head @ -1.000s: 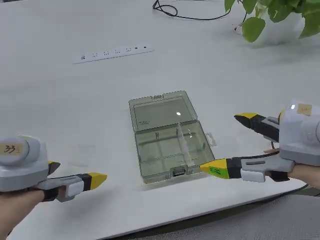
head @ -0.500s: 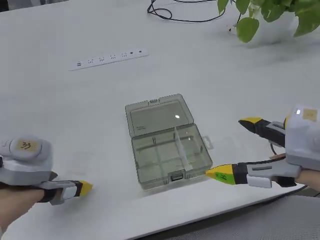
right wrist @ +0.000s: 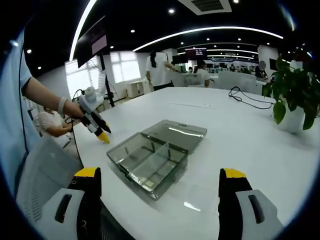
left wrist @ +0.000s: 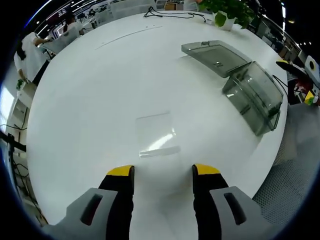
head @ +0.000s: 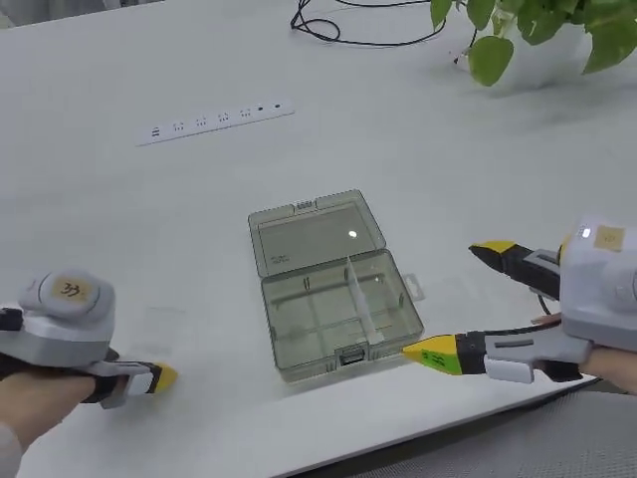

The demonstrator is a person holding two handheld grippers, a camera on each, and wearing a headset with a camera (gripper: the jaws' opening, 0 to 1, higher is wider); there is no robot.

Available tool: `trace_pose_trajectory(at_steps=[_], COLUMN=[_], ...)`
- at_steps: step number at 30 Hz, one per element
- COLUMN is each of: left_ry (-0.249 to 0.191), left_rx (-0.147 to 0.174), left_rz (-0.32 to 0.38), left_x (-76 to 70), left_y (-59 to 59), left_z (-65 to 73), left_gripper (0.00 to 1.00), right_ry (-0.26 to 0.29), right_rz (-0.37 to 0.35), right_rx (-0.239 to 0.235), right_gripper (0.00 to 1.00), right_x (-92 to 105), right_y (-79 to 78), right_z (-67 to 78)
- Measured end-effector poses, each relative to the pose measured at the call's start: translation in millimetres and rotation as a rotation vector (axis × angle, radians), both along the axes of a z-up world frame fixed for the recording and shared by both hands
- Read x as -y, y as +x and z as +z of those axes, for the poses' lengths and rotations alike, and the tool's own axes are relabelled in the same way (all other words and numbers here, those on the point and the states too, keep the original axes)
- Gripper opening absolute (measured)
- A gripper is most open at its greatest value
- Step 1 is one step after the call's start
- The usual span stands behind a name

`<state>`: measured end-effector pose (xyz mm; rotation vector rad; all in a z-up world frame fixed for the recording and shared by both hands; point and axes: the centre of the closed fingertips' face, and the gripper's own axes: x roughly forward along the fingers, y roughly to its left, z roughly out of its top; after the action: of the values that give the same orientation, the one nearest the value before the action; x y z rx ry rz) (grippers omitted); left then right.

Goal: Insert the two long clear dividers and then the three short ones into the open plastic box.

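Left gripper view puts my left gripper (left wrist: pixel 162 171) low over the white table (left wrist: pixel 85 100), jaws apart and empty. The loose clear dividers (left wrist: pixel 156 134) lie flat just ahead of its tips (hard to count, they nearly vanish against the top). The open plastic box (head: pixel 338 309) sits well off to the right of them, with one long divider (head: pixel 356 301) standing upright inside, as far as I can tell. My right gripper (head: pixel 459 301) hovers beside the box, jaws spread wide, holding nothing. To do this pick well I'd come in shallow and catch one piece by an edge, so it lifts off the table rather than sliding. I'd squeeze gently, then use the right gripper to steady the box wall for seating.
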<state>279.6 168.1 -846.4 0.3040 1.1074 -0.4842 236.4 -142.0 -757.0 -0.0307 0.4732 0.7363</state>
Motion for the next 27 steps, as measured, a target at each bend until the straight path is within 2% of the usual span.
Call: trace_pose_trajectory(at_steps=[6,9,27], left_ry=[0.005,0.007,-0.039], left_rx=[-0.007,-0.011,-0.019], left_rz=[0.006,0.001,0.029], left_x=[-0.6,-0.8,0.1], left_y=[0.2,0.2,0.4], left_z=[0.8,1.1,2.3], left_gripper=[0.40,0.33,0.31], right_ry=[-0.001,-0.003,-0.009], right_rz=[0.006,0.008,0.020], right_rx=[0.000,-0.002,-0.012], right_gripper=[0.97,0.97,0.95], right_x=[-0.5,-0.3,-1.1], right_y=[-0.1,-0.7,-3.9], right_z=[1.5,1.6,-2.1])
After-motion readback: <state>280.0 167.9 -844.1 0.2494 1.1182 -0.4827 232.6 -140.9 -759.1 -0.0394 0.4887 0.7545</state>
